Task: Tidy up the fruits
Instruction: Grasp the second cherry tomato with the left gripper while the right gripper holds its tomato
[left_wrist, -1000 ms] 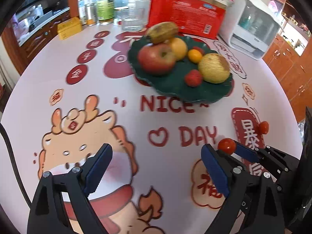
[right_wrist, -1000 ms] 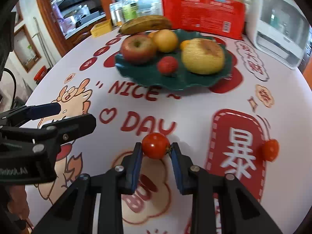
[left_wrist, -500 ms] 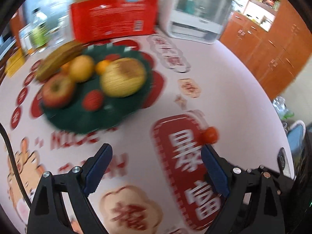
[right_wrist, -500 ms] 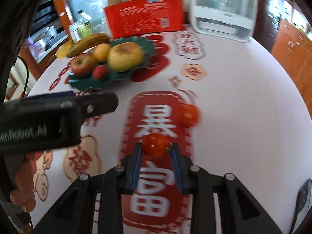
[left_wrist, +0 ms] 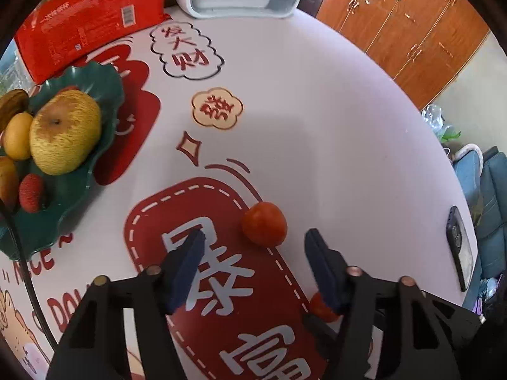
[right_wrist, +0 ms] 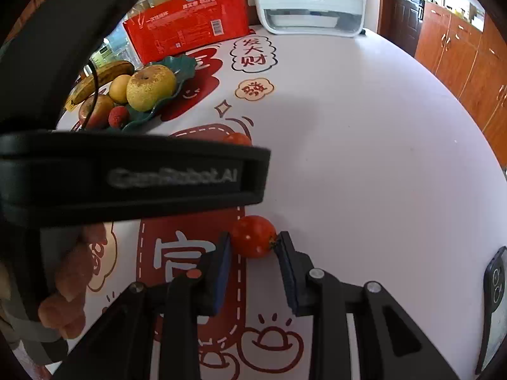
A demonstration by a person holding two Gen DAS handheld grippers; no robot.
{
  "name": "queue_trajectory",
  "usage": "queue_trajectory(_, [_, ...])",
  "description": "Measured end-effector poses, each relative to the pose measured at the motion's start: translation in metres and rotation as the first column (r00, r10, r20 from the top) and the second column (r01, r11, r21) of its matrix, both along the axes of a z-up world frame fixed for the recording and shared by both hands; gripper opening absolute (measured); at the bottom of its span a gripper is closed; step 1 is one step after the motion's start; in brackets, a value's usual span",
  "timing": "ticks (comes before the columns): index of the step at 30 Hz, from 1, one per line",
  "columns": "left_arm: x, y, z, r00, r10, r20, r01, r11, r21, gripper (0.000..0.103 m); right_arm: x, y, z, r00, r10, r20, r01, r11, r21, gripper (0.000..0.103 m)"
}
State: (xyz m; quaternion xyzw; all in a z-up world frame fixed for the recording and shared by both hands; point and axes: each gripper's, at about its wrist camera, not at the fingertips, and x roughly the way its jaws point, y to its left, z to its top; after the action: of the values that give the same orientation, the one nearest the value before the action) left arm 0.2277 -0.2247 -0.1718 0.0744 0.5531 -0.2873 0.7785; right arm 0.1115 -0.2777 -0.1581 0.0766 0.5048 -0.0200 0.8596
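**Organize fruits: two tomatoes still off the plate**

Done: green plate [left_wrist: 104,95] at 9 o'clock in the left wrist view already holds the big yellow pear [left_wrist: 65,133], an orange fruit [left_wrist: 17,136], a red berry [left_wrist: 30,188] and a banana [right_wrist: 101,77], plus an apple [right_wrist: 96,110] seen from the right wrist.

Left to do, my read: both tomatoes.
- Right gripper [right_wrist: 253,247]: pads pinching one tomato [right_wrist: 252,236], held off the tablecloth [left_wrist: 332,126]. Needs carrying to the plate, up at 10 o'clock in its view.
- Left gripper [left_wrist: 253,250]: jaws have just been closing, spread roughly halfway. Loose tomato [left_wrist: 264,223] sits on the cloth just ahead of the fingertips at 12 o'clock, not yet between the pads, no contact.

Phone [left_wrist: 459,247] lies at 3 o'clock near the table edge, clear of both grippers.
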Motion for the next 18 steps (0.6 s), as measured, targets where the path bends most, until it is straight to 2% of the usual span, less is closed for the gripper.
queue_trajectory(1, [0.0, -0.001, 0.001, 1.0, -0.001, 0.02, 0.001, 1.0, 0.002, 0.061, 0.0, 0.0, 0.0, 1.0, 0.002, 0.0, -0.002, 1.0, -0.005, 0.03])
queue_trajectory(3, [-0.002, -0.004, 0.0, 0.999, -0.013, 0.043, 0.012, 1.0, 0.015, 0.052, 0.0, 0.001, 0.0, 1.0, 0.002, 0.0, -0.002, 1.0, -0.008, 0.03])
queue_trajectory(4, [-0.002, -0.006, 0.0, 0.999, -0.018, 0.049, 0.018, 1.0, 0.016, 0.035, 0.001, 0.001, 0.0, 1.0, 0.003, 0.0, -0.003, 1.0, -0.009, 0.03])
queue_trajectory(5, [-0.003, -0.007, 0.0, 0.998, -0.027, 0.054, 0.026, 1.0, 0.017, 0.027, 0.001, 0.002, 0.0, 1.0, 0.003, -0.002, -0.003, 1.0, -0.01, 0.03])
queue_trajectory(11, [-0.001, 0.013, 0.008, 0.997, 0.018, 0.079, -0.019, 1.0, 0.019, 0.027, 0.007, 0.006, 0.002, 1.0, 0.011, -0.003, -0.011, 1.0, 0.001, 0.03])
queue_trajectory(18, [0.004, 0.06, 0.032, 0.987, 0.101, 0.124, -0.103, 0.995, 0.009, 0.027, 0.02, 0.019, 0.007, 0.999, 0.05, 0.013, -0.05, 0.999, 0.008, 0.03])
